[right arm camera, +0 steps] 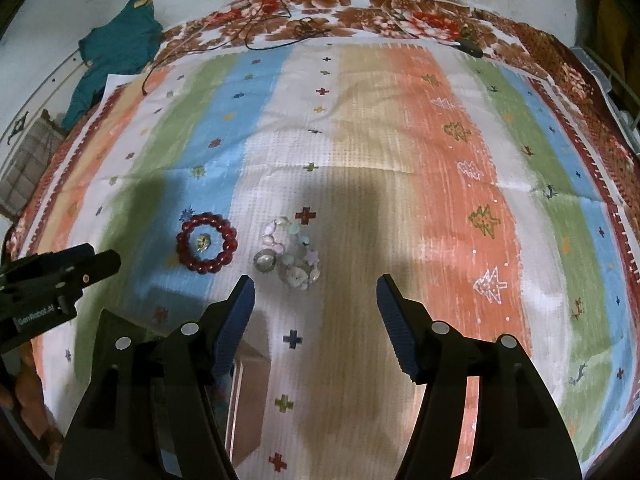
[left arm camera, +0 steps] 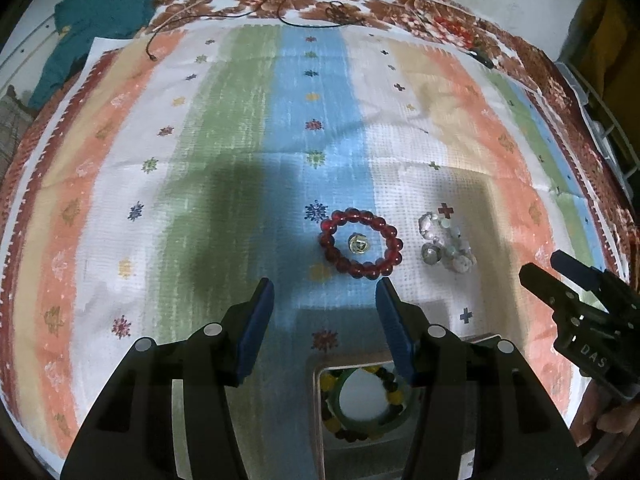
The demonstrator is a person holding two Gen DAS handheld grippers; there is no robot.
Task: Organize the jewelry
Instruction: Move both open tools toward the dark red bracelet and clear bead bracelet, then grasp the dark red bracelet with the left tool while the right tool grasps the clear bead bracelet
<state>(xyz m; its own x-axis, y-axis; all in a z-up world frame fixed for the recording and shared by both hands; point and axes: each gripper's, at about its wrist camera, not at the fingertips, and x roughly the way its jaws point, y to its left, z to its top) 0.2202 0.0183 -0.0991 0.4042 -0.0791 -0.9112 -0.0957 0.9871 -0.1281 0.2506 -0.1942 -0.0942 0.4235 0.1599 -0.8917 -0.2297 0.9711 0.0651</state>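
A red bead bracelet (left arm camera: 361, 243) lies flat on the striped cloth, with a small gold ring (left arm camera: 359, 243) inside its loop. To its right lies a pale bracelet of white and clear beads (left arm camera: 446, 245). My left gripper (left arm camera: 325, 294) is open and empty, just short of the red bracelet. Below it a clear box (left arm camera: 318, 408) holds a green bangle (left arm camera: 368, 420) and a yellow-and-dark bead bracelet (left arm camera: 394, 398). My right gripper (right arm camera: 316, 292) is open and empty, its left finger near the pale bracelet (right arm camera: 290, 256). The red bracelet (right arm camera: 207, 243) lies to the left.
The striped cloth (left arm camera: 224, 128) covers a floral blanket (left arm camera: 440, 20). A teal garment (left arm camera: 100, 28) lies at the far left. Dark cords (right arm camera: 272, 28) trail across the far edge. The right gripper shows at the right edge of the left wrist view (left arm camera: 560, 276).
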